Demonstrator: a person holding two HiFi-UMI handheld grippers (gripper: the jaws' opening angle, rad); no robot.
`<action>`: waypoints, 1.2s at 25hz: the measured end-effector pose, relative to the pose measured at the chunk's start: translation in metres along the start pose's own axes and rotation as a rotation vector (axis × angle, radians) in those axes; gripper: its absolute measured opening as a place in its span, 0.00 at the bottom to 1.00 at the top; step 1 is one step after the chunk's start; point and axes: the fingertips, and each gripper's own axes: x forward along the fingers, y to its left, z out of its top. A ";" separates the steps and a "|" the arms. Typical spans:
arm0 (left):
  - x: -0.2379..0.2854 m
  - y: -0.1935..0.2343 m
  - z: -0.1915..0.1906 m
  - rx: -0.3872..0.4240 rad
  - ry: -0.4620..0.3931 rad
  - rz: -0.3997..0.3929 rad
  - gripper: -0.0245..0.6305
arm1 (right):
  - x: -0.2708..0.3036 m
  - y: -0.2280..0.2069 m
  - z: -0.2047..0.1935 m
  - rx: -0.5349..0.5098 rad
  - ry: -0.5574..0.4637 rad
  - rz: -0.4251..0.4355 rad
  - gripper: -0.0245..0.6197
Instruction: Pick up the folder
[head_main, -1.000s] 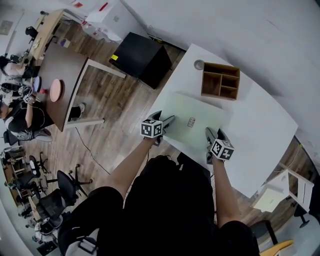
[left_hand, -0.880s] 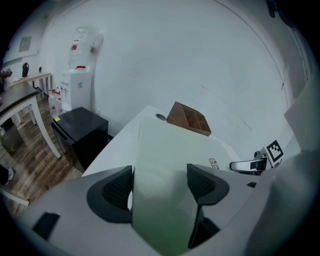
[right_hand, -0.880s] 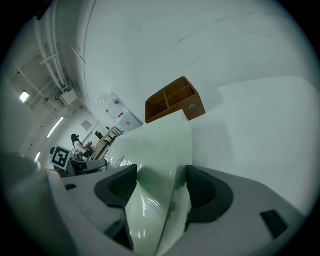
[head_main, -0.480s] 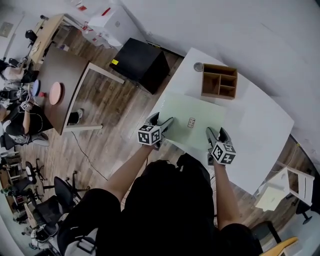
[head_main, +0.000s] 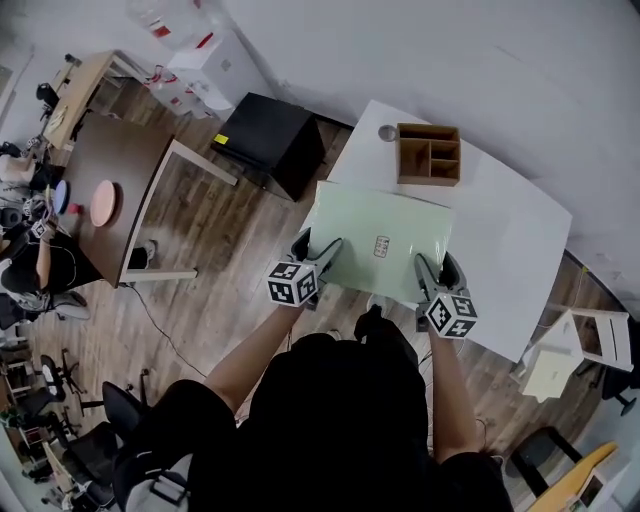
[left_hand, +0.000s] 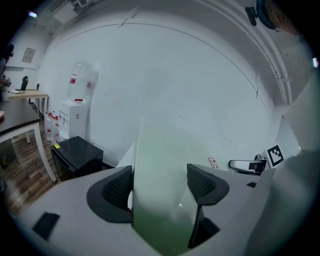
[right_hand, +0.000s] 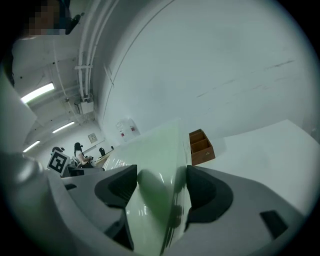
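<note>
A pale green folder (head_main: 380, 240) with a small label is held up above the white table (head_main: 505, 250), lifted off its surface. My left gripper (head_main: 318, 258) is shut on the folder's near left edge, and my right gripper (head_main: 437, 272) is shut on its near right edge. In the left gripper view the folder (left_hand: 162, 200) stands edge-on between the two dark jaws. The right gripper view shows the folder (right_hand: 157, 200) pinched the same way, bulging a little between the jaws.
A wooden organiser box (head_main: 428, 154) with compartments and a small round grey object (head_main: 387, 132) sit at the table's far side. A black cabinet (head_main: 265, 140) stands on the floor to the left. A white stool (head_main: 575, 350) stands at the right.
Both grippers have risen with the folder, which has come off the table and now sits higher and closer to the camera.
</note>
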 end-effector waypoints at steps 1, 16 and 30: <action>-0.010 -0.002 0.002 0.010 -0.013 -0.006 0.58 | -0.008 0.008 0.000 -0.004 -0.012 0.000 0.53; -0.170 -0.042 0.024 0.108 -0.214 -0.104 0.58 | -0.143 0.134 0.010 -0.147 -0.276 -0.023 0.52; -0.243 -0.102 0.031 0.210 -0.386 -0.208 0.58 | -0.247 0.178 0.018 -0.234 -0.456 -0.090 0.52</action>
